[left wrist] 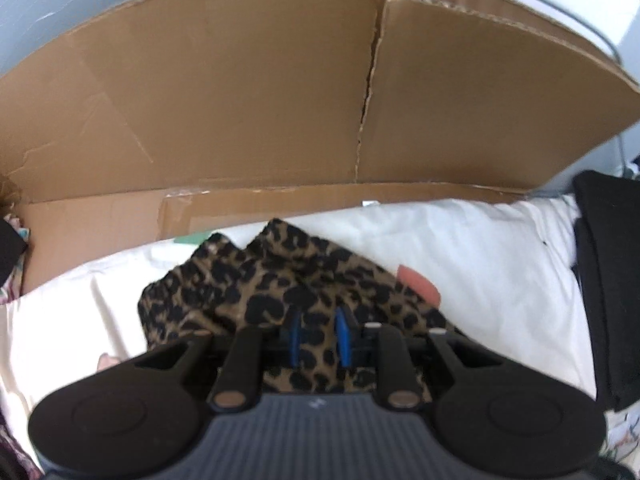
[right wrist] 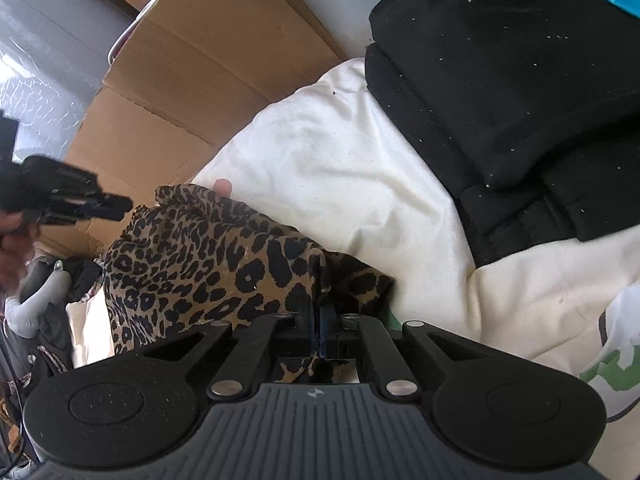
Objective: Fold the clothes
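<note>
A leopard-print garment [left wrist: 256,284] lies bunched on a white cloth [left wrist: 480,256]. In the left wrist view my left gripper [left wrist: 318,322] sits over it with its blue fingers a small gap apart and fabric lying between them. In the right wrist view the same garment [right wrist: 192,256] lies ahead and to the left. My right gripper [right wrist: 320,280] is shut on a fold of it near its right edge. My left gripper [right wrist: 108,204] shows at the far left, by the garment's far corner. A fingertip [right wrist: 223,188] touches the far edge.
A large brown cardboard sheet [left wrist: 240,92] stands behind the white cloth. A stack of folded black clothes [right wrist: 512,92] lies on the right. A white garment with a green print [right wrist: 616,364] sits at the near right. More clothes are piled at the far left [right wrist: 48,300].
</note>
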`<act>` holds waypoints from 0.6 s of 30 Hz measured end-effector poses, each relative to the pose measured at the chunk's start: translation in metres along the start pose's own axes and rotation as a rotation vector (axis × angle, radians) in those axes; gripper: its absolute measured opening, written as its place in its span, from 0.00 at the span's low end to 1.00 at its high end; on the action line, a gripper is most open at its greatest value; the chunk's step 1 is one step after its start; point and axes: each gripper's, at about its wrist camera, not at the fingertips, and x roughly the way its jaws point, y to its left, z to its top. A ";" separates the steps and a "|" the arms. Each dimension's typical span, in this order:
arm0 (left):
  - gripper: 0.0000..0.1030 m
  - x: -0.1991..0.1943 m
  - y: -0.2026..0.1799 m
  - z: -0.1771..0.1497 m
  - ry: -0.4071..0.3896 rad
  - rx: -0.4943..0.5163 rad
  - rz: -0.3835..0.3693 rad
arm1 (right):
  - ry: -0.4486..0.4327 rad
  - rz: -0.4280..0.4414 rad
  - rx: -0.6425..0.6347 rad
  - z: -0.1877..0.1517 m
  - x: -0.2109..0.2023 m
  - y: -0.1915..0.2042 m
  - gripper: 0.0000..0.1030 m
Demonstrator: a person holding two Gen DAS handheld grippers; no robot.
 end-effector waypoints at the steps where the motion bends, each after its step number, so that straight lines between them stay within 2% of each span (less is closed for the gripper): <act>1: 0.20 0.005 -0.001 0.004 0.014 -0.012 -0.001 | 0.000 0.003 0.006 -0.001 -0.001 -0.001 0.00; 6: 0.20 0.029 -0.003 0.016 0.065 -0.122 -0.005 | 0.013 0.009 -0.006 -0.006 -0.004 -0.002 0.00; 9: 0.20 0.040 -0.011 0.014 0.097 -0.142 -0.008 | 0.015 0.010 -0.026 -0.010 -0.005 0.000 0.00; 13: 0.20 0.052 -0.025 0.009 0.144 -0.123 -0.005 | 0.017 0.017 -0.036 -0.011 -0.006 0.000 0.00; 15: 0.20 0.060 -0.031 0.008 0.180 -0.095 0.026 | 0.017 0.022 -0.034 -0.010 -0.006 -0.001 0.00; 18: 0.20 0.067 -0.034 0.010 0.190 -0.089 0.062 | 0.019 0.026 -0.040 -0.009 -0.005 -0.001 0.00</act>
